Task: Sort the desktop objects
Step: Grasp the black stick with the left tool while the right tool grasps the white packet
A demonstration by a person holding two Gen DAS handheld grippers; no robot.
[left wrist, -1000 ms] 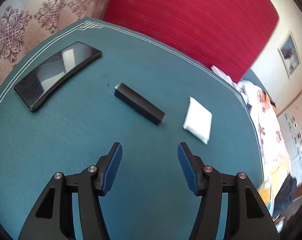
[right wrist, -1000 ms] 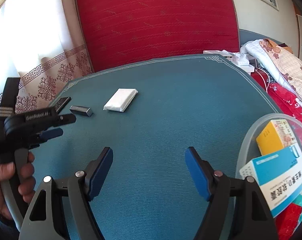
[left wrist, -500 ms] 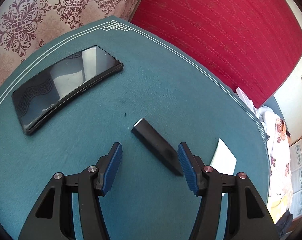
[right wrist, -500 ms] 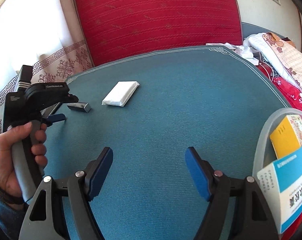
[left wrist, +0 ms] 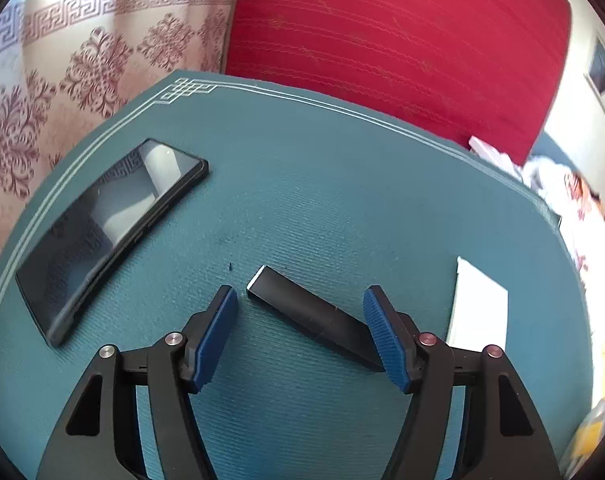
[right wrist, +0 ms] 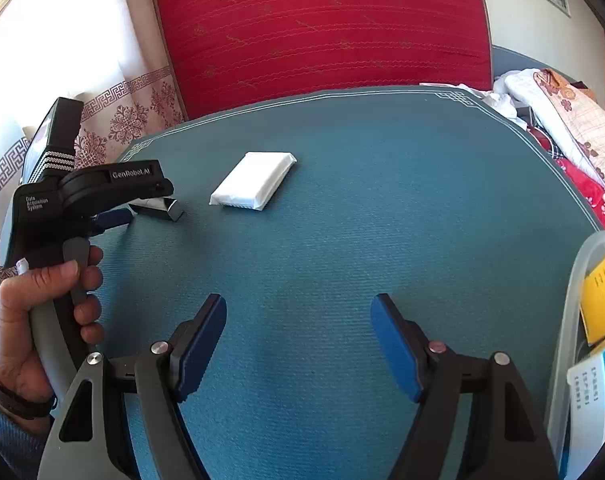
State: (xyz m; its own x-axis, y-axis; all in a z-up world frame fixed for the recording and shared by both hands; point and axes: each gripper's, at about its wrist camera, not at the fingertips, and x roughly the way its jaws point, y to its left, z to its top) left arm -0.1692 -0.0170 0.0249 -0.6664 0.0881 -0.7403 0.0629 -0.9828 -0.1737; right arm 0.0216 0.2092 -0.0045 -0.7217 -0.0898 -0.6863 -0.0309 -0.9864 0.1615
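Observation:
A black stick-shaped device (left wrist: 310, 314) lies flat on the teal table mat (left wrist: 322, 200). My left gripper (left wrist: 300, 306) is open, its blue fingers on either side of the stick, just above the mat. The right fingertip hides the stick's near end. A black phone (left wrist: 106, 232) lies to the left, a white tissue pack (left wrist: 480, 304) to the right. In the right wrist view the stick (right wrist: 158, 208) pokes out from under the hand-held left gripper, and the tissue pack (right wrist: 254, 180) lies beyond. My right gripper (right wrist: 298, 320) is open and empty over bare mat.
A clear plastic bin (right wrist: 570, 320) with a yellow box (right wrist: 602, 296) and a blue-and-white box (right wrist: 598, 384) stands at the right edge. A red headboard (right wrist: 322, 28) and patterned curtain (left wrist: 82, 56) lie behind the table. Bedding (right wrist: 566, 112) is piled at the far right.
My left gripper has moved forward and down over the black stick, which now sits between its open fingers. My right gripper has barely moved.

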